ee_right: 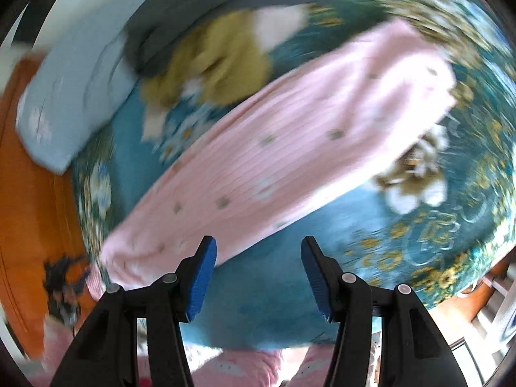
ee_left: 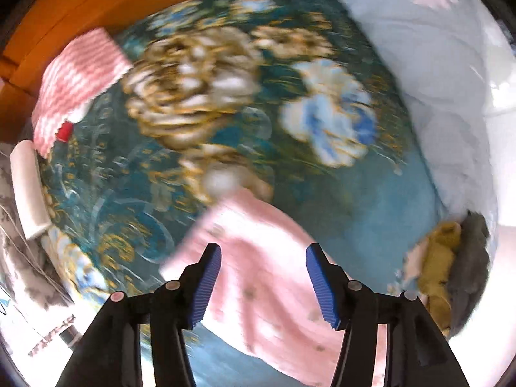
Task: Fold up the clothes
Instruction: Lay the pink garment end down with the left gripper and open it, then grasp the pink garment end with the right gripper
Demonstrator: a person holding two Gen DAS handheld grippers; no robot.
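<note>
A pink ribbed garment with small dots (ee_right: pixel 290 135) lies flat as a long folded strip on a teal floral bedspread (ee_right: pixel 435 225). My right gripper (ee_right: pixel 258 277) is open and empty, just off the strip's near edge. In the left wrist view the same pink garment (ee_left: pixel 258 258) lies under and between the jaws of my left gripper (ee_left: pixel 262 285), which is open and holds nothing. Both views are motion-blurred.
A pile of olive and grey clothes (ee_right: pixel 209 51) lies beyond the pink garment, also showing in the left wrist view (ee_left: pixel 451 264). A pale blue pillow (ee_left: pixel 435 48) lies at one side. A folded red-and-white striped cloth (ee_left: pixel 77 80) sits by the orange wooden bed frame (ee_left: pixel 64 6).
</note>
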